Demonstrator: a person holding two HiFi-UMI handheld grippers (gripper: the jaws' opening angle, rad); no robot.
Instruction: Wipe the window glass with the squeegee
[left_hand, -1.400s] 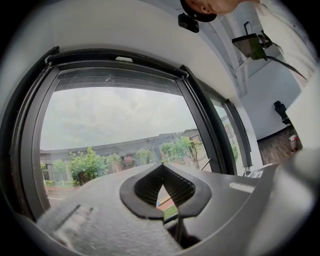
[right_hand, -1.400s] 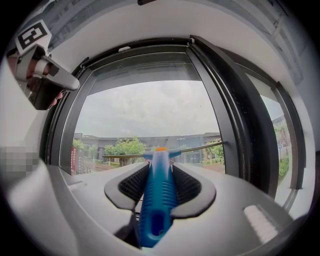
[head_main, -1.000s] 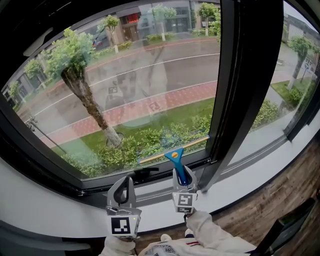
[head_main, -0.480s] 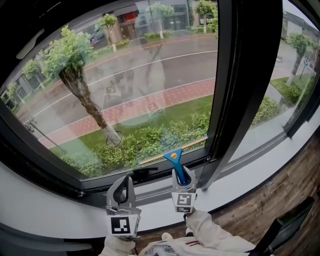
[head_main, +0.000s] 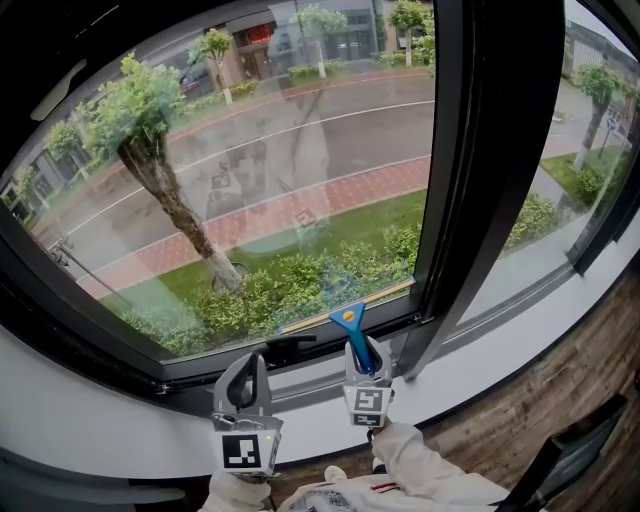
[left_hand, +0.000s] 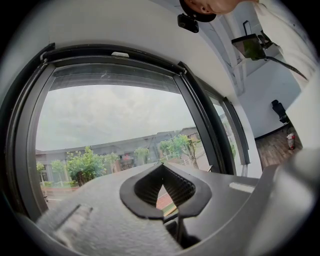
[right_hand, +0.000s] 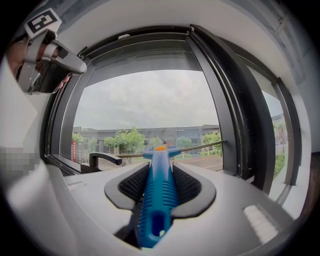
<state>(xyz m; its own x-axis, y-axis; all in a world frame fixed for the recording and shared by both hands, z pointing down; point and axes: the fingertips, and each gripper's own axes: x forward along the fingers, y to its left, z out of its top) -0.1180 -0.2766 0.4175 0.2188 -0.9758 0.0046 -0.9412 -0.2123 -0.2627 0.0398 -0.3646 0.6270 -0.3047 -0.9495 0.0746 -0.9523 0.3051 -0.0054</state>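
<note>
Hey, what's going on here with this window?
A person is cleaning the window glass with a gripper in each hand. The right gripper is clamped on the handle of the blue squeegee, whose blade lies low on the pane, just above the lower frame. The left gripper is shut on nothing and held low beside it.

Upper-floor room, office or flat, cannot tell which. Big dark-framed window glass (head_main: 300, 170) from 9 to 1 o'clock; thick mullion (head_main: 480, 170) at 1; white sill (head_main: 520, 350) at 4; wood-look floor (head_main: 590, 395) at 5. Seen below through pane: road (head_main: 330, 140), brick pavement (head_main: 300, 205), tree (head_main: 150, 110).
</note>
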